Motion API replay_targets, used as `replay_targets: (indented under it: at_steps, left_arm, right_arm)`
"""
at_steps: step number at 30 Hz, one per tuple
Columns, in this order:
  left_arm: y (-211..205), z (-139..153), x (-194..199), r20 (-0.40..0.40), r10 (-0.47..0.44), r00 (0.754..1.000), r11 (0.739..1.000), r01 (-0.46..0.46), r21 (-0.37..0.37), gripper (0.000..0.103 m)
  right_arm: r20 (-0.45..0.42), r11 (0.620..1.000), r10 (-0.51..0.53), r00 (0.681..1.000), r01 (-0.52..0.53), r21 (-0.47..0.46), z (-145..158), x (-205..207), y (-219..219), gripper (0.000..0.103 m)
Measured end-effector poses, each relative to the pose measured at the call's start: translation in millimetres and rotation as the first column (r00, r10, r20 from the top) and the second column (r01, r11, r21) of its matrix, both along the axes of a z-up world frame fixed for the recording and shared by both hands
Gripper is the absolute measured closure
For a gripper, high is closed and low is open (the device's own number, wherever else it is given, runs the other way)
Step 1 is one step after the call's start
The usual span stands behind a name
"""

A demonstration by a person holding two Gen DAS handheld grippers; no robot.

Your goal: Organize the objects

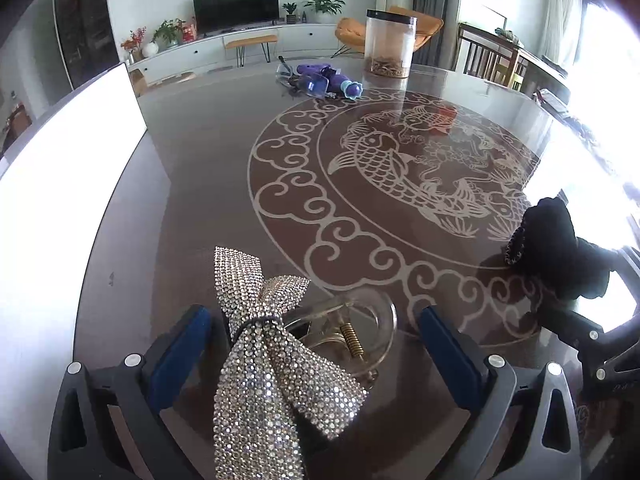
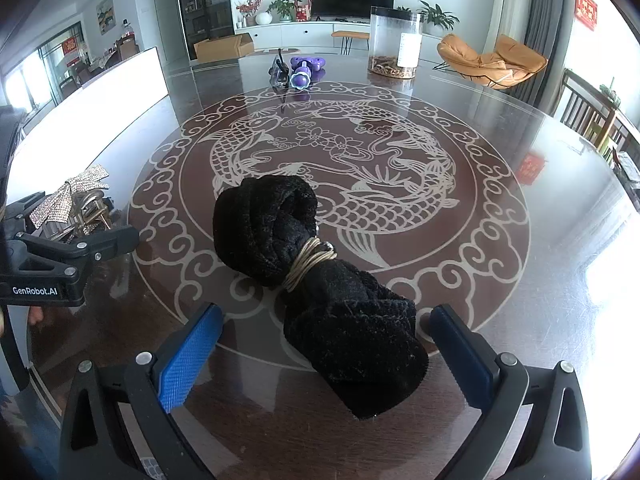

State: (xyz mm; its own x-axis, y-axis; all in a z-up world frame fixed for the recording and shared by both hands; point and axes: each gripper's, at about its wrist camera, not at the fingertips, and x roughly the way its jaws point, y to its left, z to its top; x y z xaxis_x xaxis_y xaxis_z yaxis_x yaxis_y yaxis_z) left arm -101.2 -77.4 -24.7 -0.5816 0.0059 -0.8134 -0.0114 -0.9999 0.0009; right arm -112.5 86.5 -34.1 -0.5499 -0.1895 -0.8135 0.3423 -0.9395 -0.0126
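Note:
A rhinestone bow hair clip [image 1: 272, 352] with a clear claw and brass spring lies on the glass table between the fingers of my left gripper [image 1: 316, 332], which is open around it. It also shows in the right wrist view [image 2: 76, 200]. A black velvet bow [image 2: 320, 280] tied with gold cord lies between the fingers of my right gripper [image 2: 328, 332], which is open. The bow's far lobe shows in the left wrist view [image 1: 552, 236].
The table [image 2: 500, 300] is dark glass with a koi pattern. At its far side lie a purple toy [image 2: 304, 70] with dark clips and a clear jar [image 2: 395, 42] with a black lid. A white board [image 1: 68, 168] stands at the left edge.

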Motion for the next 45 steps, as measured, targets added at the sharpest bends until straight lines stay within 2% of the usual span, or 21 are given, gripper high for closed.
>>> replay_targets:
  at_steps: [45]
  left_arm:
    - [-0.3, -0.3, 1.3, 0.0, -0.001, 1.0, 1.0, 0.001, 0.0, 0.0]
  right_arm:
    - [-0.001, 1.0, -0.012, 1.0, 0.012, 0.002, -0.6, -0.2, 2.0, 0.0]
